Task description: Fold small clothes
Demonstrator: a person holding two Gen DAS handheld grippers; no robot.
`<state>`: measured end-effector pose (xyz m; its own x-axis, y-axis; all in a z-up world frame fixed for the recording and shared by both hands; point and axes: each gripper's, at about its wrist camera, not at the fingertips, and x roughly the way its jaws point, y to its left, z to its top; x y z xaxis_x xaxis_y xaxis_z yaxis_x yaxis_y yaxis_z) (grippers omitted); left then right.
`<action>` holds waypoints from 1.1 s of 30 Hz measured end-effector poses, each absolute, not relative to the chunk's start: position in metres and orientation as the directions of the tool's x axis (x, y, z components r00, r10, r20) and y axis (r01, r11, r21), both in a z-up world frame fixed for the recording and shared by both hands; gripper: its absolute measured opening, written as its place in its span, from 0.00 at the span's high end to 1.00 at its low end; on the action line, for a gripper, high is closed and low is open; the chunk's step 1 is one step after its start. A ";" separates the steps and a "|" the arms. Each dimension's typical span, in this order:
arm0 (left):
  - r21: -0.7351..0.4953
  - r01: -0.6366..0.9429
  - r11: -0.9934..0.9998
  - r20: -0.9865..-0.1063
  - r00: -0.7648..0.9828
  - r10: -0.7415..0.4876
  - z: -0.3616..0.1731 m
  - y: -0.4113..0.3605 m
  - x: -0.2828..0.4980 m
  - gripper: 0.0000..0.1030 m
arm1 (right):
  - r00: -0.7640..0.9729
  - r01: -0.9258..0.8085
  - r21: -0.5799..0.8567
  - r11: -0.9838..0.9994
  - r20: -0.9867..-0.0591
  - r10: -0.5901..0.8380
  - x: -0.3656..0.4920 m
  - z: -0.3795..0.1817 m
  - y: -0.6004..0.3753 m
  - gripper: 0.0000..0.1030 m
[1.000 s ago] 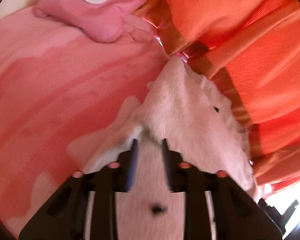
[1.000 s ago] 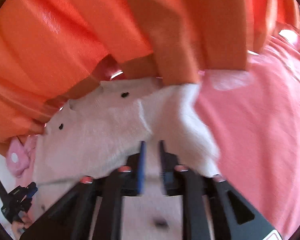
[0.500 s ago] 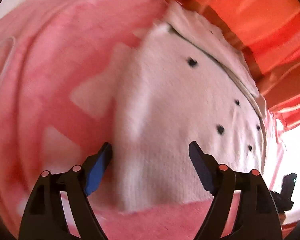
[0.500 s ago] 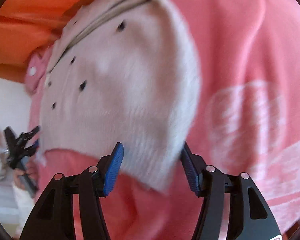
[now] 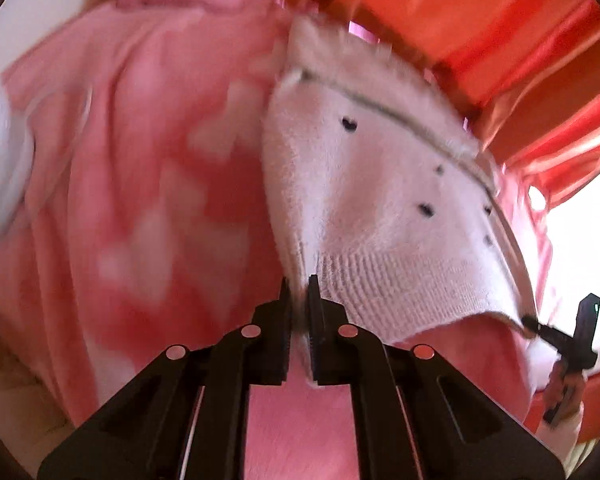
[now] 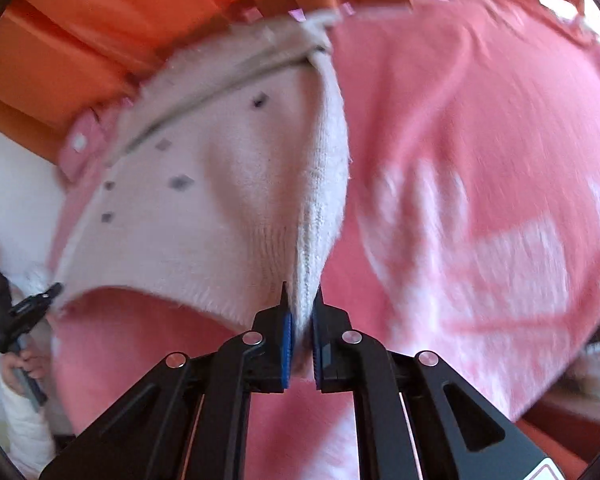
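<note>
Looks like mid-fold: the left gripper (image 5: 299, 280) and right gripper (image 6: 300, 290) are each pinched shut on a bottom corner of the little white sweater (image 5: 380, 208) lying on the pink blanket (image 5: 140, 160), so next they'd lift together and carry that hem toward the collar.

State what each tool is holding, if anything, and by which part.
Both hold the white sweater: the left tool pinches one corner of its ribbed bottom hem, and the right tool pinches the other corner.
</note>
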<state>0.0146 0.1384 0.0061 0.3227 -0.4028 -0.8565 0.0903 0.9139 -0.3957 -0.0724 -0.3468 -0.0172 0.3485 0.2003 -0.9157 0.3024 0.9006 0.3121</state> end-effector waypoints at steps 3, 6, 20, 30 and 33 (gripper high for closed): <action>-0.378 0.077 0.923 -0.884 0.266 -0.384 -0.022 0.133 0.002 0.94 | 0.301 0.310 0.309 0.899 -0.929 0.216 -0.077 -0.043 -0.345 0.92; -0.366 0.076 0.927 -0.875 0.310 -0.371 -0.010 0.132 0.003 0.94 | 0.336 0.311 0.278 0.909 -0.927 0.169 -0.073 -0.028 -0.348 0.88; -0.503 0.142 0.853 -0.655 0.581 -0.483 0.035 0.049 0.149 0.66 | 0.540 0.294 0.413 0.862 -0.815 0.207 0.129 -0.011 -0.343 0.64; -0.455 0.133 0.880 -0.666 0.605 -0.436 -0.013 0.028 0.207 0.62 | 0.551 0.026 0.185 0.982 -0.822 0.141 0.187 -0.031 -0.216 0.64; -0.363 0.097 0.927 -0.682 0.650 -0.335 -0.009 0.051 0.207 0.55 | 0.598 -0.125 -0.029 0.992 -0.800 0.051 0.186 -0.031 -0.174 0.64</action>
